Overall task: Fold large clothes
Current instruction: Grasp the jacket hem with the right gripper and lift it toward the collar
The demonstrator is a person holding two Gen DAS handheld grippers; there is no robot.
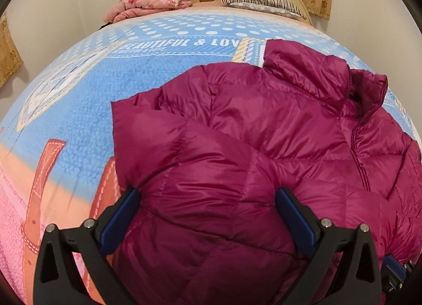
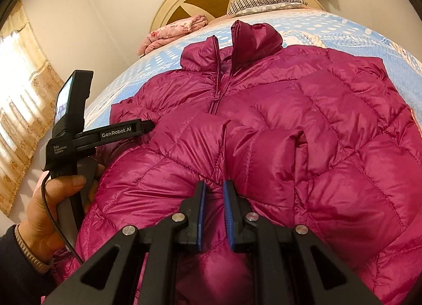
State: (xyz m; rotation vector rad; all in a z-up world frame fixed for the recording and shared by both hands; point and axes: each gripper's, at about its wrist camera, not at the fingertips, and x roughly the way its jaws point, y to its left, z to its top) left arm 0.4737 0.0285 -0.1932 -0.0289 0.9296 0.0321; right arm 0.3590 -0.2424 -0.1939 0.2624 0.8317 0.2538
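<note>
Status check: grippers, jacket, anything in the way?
Left hand-held gripper open over jacket. Right hand-held gripper pinching jacket fabric. Nothing blocking it.

My right gripper (image 2: 214, 194) is matte black, with blue ribbed pads (image 2: 228, 212) and round silver screws at its pivots. My left gripper (image 1: 208, 199) matches. Its black handle reads "GenRobot.AI" and "Data Acquisition System", carries a small lit screen and trails a thin black cable. My left hand (image 2: 50, 204) is bare-skinned, cuffed in dark sleeve over beige ribbing.
</note>
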